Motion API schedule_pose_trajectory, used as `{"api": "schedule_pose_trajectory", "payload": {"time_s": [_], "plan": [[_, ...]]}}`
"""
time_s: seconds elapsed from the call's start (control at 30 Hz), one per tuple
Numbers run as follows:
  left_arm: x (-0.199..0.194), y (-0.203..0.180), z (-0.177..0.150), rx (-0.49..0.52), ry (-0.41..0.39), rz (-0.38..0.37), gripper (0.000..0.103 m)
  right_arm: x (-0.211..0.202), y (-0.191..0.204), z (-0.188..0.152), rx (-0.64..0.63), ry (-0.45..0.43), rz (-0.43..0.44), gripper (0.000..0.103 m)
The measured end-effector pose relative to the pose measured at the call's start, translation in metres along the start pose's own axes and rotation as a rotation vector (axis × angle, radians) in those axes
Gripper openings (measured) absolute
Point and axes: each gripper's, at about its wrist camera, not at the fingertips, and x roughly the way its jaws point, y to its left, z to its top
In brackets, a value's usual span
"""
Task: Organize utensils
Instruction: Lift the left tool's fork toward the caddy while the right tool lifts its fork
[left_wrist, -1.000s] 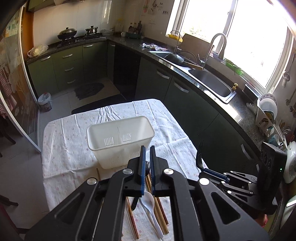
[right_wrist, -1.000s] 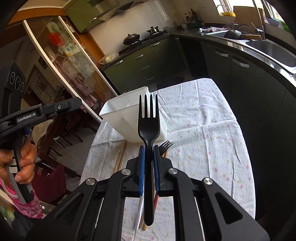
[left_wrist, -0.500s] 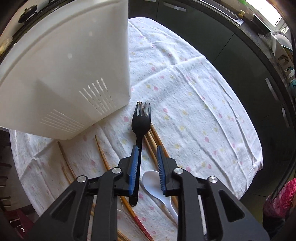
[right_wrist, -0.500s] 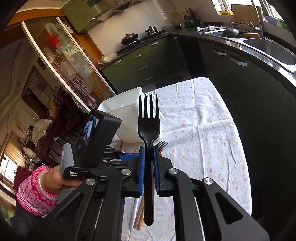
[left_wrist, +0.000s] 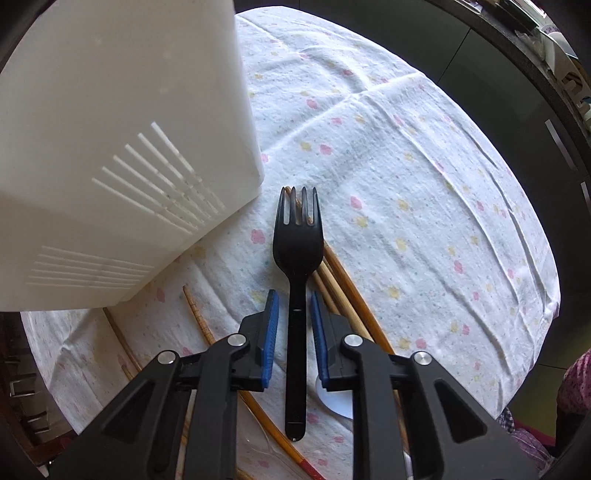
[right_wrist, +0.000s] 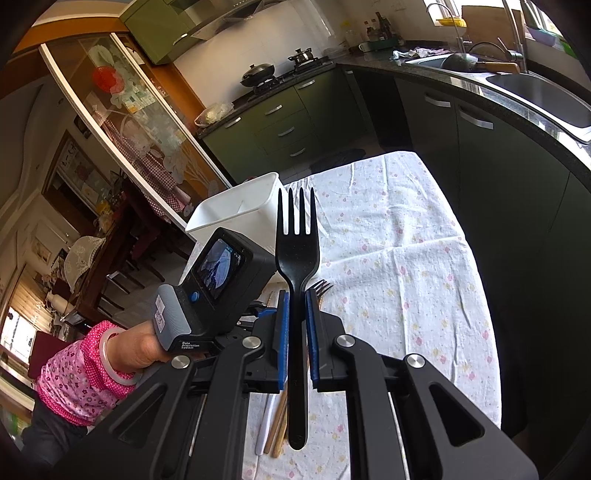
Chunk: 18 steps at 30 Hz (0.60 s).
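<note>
A black plastic fork lies on the flowered tablecloth, tines toward the white utensil basket. My left gripper points down over it, its jaws closing with the handle between them and a thin gap showing on each side. Wooden chopsticks and a white spoon lie beside and under the fork. In the right wrist view my right gripper is shut on a second black fork, held tines-up above the table. The basket stands behind it.
A person's hand in a pink sleeve holds the left gripper's camera housing near the basket. Dark green cabinets and a counter with a sink run along the table's right side. Bare tablecloth lies to the right.
The left gripper dropped to the table and tipped downward, its shut jaws opening around the lying fork, then narrowing on it. The right gripper stayed put with its fork.
</note>
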Motion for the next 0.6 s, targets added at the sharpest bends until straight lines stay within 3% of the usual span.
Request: {"api": "schedule_pose_trajectory", "payload": {"time_s": [0.17,0.37,0.47,0.6], "plan": [[-0.002,0.005,0.004,0.005,-0.032,-0.017,0.009,0.001,-0.001,0.001,0.008,0.002,0.001,0.010],[-0.058,0.007,-0.014,0.013,-0.177,-0.052,0.009,-0.008,0.000,0.001,0.007,-0.019,0.012,0.010],[-0.110,0.002,-0.025,0.016,-0.300,-0.074,0.009,-0.012,0.002,0.002,0.001,-0.032,0.024,0.010],[-0.190,0.016,-0.034,-0.015,-0.533,-0.058,0.009,-0.017,0.007,0.003,-0.013,-0.045,0.035,0.010]]}}
